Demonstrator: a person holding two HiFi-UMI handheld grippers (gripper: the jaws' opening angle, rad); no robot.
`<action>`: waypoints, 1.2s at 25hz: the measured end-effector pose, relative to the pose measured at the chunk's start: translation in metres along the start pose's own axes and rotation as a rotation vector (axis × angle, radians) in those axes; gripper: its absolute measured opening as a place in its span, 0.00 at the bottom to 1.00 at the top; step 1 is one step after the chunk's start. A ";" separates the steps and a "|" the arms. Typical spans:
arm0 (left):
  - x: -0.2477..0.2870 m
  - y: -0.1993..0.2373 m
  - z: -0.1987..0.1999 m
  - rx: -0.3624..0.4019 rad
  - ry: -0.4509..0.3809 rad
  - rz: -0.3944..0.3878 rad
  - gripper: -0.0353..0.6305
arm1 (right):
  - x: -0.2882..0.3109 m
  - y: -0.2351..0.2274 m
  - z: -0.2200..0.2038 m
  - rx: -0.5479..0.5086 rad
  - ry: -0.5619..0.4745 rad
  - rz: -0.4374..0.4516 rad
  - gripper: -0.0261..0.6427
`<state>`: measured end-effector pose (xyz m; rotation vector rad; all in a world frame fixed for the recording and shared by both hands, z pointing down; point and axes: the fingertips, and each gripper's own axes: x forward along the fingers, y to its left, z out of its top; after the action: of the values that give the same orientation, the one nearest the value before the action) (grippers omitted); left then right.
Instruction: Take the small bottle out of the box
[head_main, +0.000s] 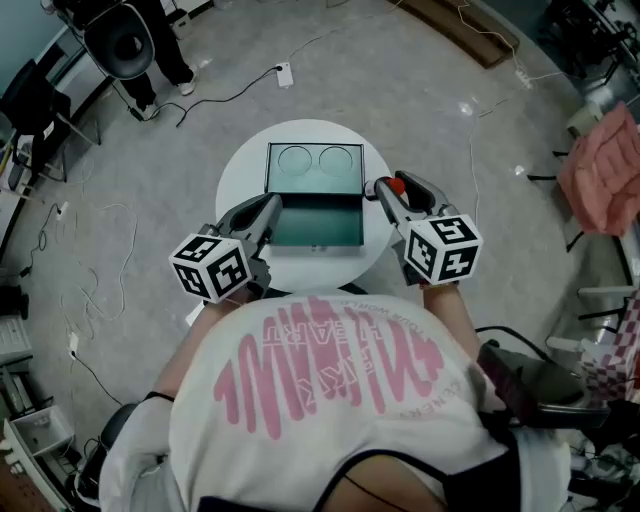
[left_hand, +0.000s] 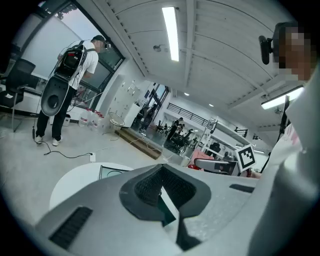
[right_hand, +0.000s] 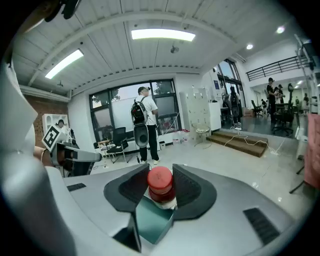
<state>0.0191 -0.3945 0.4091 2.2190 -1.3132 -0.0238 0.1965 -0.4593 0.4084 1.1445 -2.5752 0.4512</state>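
Observation:
A dark green box (head_main: 318, 244) lies open on the round white table (head_main: 240, 180), its lid (head_main: 313, 168) folded back with two round hollows. The small bottle (head_main: 398, 183) has a red cap (right_hand: 160, 180). It sits between the pads of my right gripper (head_main: 390, 190), which is shut on it just off the box's right edge. In the right gripper view the bottle (right_hand: 161, 192) stands upright between the jaws (right_hand: 161, 187). My left gripper (head_main: 272, 207) is at the box's left wall. Its jaws (left_hand: 160, 185) look pinched on a thin green edge (left_hand: 169, 206).
A person with a speaker backpack (head_main: 140, 45) stands on the floor beyond the table, seen also in the left gripper view (left_hand: 70, 75). Cables and a power strip (head_main: 284, 73) lie on the floor. A pink cloth (head_main: 603, 165) hangs at the right.

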 end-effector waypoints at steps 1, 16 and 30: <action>-0.002 -0.003 0.002 0.002 -0.006 -0.006 0.06 | -0.005 0.002 0.004 -0.003 -0.019 0.002 0.25; -0.018 -0.027 0.006 0.019 -0.026 -0.086 0.06 | -0.060 0.011 0.003 0.014 -0.064 -0.099 0.25; -0.036 -0.042 0.019 0.059 0.007 -0.241 0.06 | -0.087 0.052 -0.003 0.040 -0.069 -0.218 0.25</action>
<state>0.0285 -0.3580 0.3641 2.4129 -1.0489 -0.0681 0.2139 -0.3671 0.3694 1.4592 -2.4705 0.4204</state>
